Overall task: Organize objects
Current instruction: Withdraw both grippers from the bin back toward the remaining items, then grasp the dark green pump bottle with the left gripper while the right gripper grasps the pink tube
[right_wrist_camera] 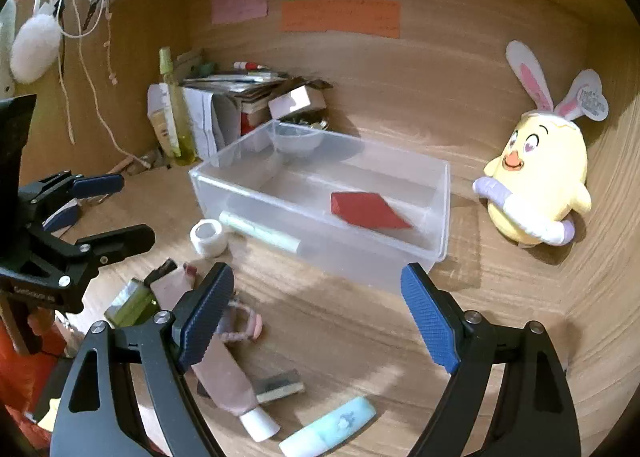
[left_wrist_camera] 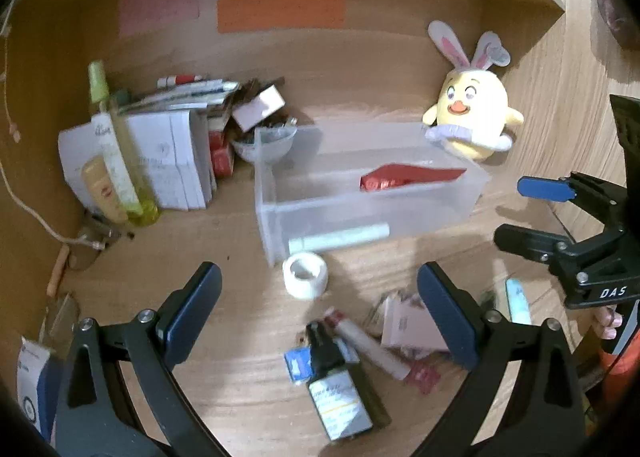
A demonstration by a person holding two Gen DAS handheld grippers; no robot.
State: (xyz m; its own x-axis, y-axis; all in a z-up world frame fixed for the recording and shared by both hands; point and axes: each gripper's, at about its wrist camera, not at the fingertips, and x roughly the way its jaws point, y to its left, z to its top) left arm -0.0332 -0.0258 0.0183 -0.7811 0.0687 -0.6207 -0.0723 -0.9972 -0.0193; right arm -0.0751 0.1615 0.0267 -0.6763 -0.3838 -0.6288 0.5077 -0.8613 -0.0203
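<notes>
A clear plastic bin (left_wrist_camera: 476, 193) (right_wrist_camera: 440, 193) stands on the wooden desk and holds a red packet (left_wrist_camera: 404, 177) (right_wrist_camera: 366, 211) and a pale green tube (left_wrist_camera: 340, 239) (right_wrist_camera: 260, 232). A white tape roll (left_wrist_camera: 305, 275) (right_wrist_camera: 209, 237) sits just in front of the bin. A small dark bottle (left_wrist_camera: 340, 385) (right_wrist_camera: 134, 301), a pink tube (left_wrist_camera: 380, 349) (right_wrist_camera: 228, 373) and a light blue tube (left_wrist_camera: 518, 301) (right_wrist_camera: 328, 433) lie loose on the desk. My left gripper (left_wrist_camera: 320, 313) (right_wrist_camera: 132, 209) is open and empty above the bottle. My right gripper (right_wrist_camera: 316, 317) (left_wrist_camera: 516, 213) is open and empty over the pink tube.
A yellow plush chick (left_wrist_camera: 472, 117) (right_wrist_camera: 540, 185) with bunny ears stands right of the bin. Boxes, papers and bottles (left_wrist_camera: 160, 145) (right_wrist_camera: 200, 113) are piled at the back left. Coloured notes (left_wrist_camera: 280, 13) (right_wrist_camera: 340, 15) hang on the back wall.
</notes>
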